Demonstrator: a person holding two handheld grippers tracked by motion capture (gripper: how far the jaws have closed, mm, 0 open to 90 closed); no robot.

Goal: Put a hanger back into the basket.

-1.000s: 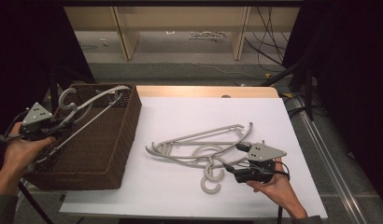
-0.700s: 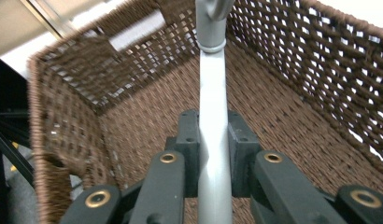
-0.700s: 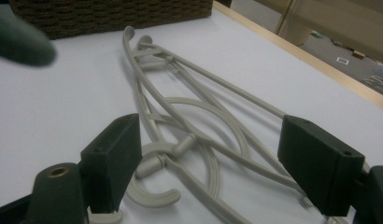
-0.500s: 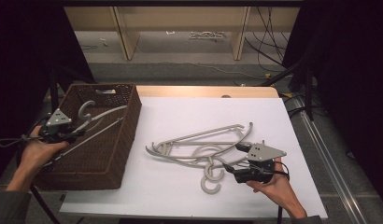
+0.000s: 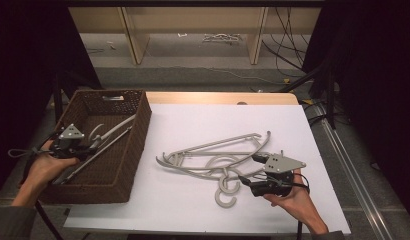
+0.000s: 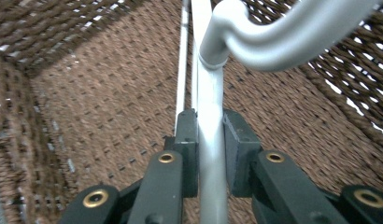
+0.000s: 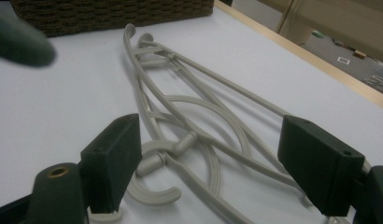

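A brown woven wicker basket (image 5: 100, 150) stood at the left end of the white-covered worktop (image 5: 203, 125), and inside it a grey plastic hanger (image 5: 105, 140) lay slanted from the near left toward the far right. The left gripper (image 5: 88, 150) sat over the basket's left side with its jaws closed on that hanger's bar. To the right of the basket, two more grey plastic hangers (image 5: 213, 157) lay overlapping on the worktop's middle, and the right gripper (image 5: 248, 172) rested just beside their hooks at the near right, jaws apart.

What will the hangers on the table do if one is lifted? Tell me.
Probably stiff: the hangers keep their curved shape lying flat. Likely light, since the rods are thin. Their overlapping hooks may snag, dragging the other along.
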